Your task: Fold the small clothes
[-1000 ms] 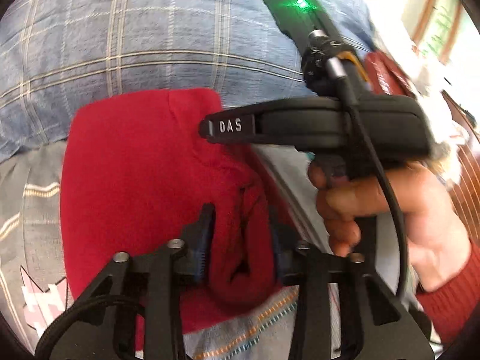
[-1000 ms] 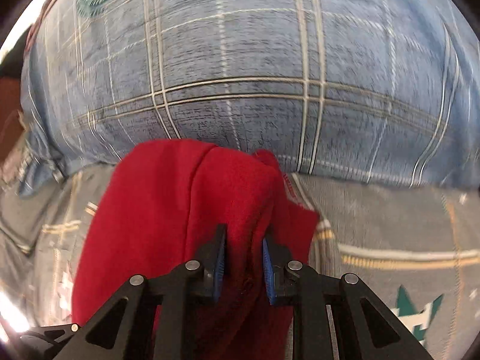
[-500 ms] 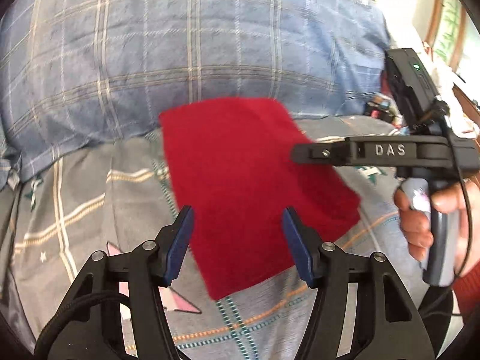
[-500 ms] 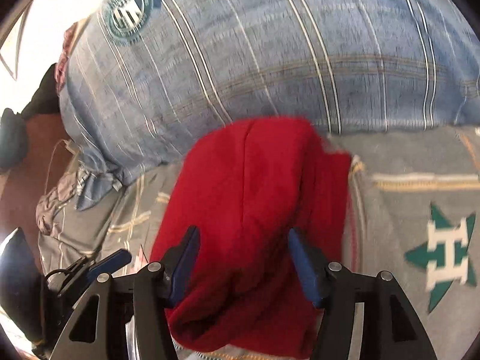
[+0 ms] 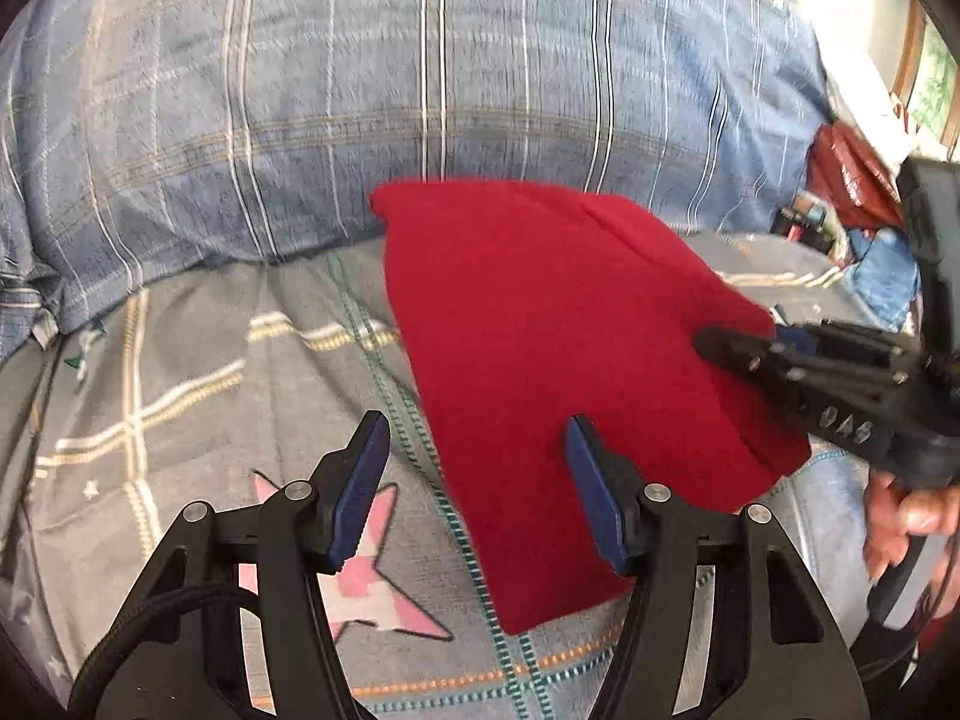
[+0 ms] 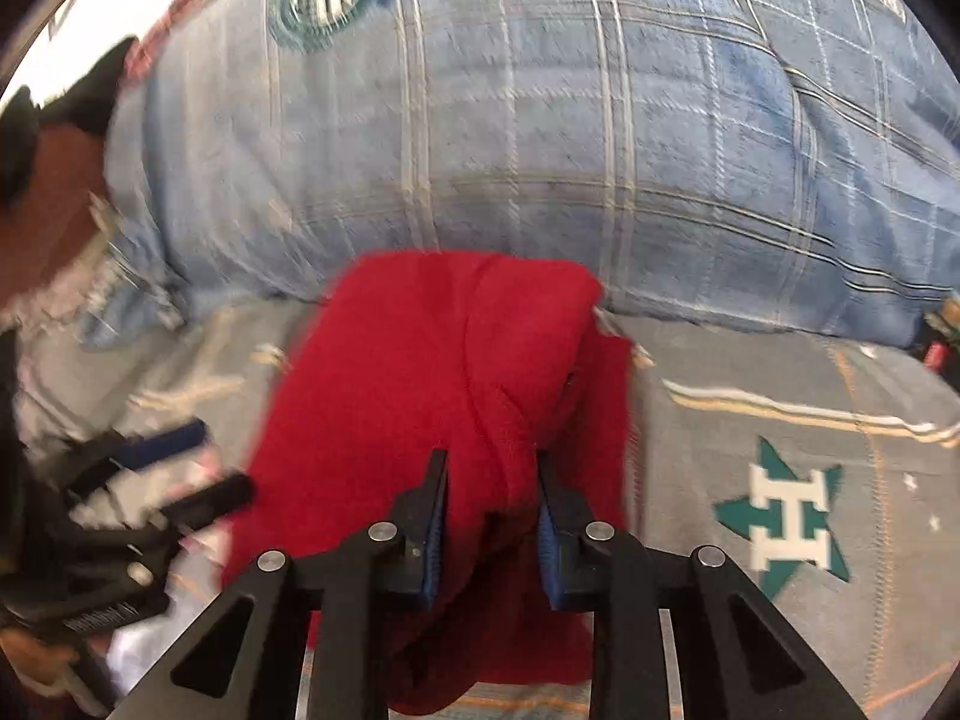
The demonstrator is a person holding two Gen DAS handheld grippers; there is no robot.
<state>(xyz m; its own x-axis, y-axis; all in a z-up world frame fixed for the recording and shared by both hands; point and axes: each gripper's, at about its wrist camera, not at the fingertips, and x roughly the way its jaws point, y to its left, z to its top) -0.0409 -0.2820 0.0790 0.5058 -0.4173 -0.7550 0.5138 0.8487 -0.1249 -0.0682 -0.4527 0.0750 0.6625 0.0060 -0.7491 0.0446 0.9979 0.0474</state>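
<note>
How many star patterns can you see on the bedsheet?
2. A pink star lies by the left gripper, beside the red garment. A green star with an H lies right of the garment. The garment may hide others.

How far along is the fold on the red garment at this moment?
Done: the red garment lies on the grey bedsheet as a compact, roughly rectangular fold. In hand: the right gripper has its fingers closed on a raised ridge of the cloth, while the left gripper is open and holds nothing. Left: settle that bunched edge flat and let go.
</note>
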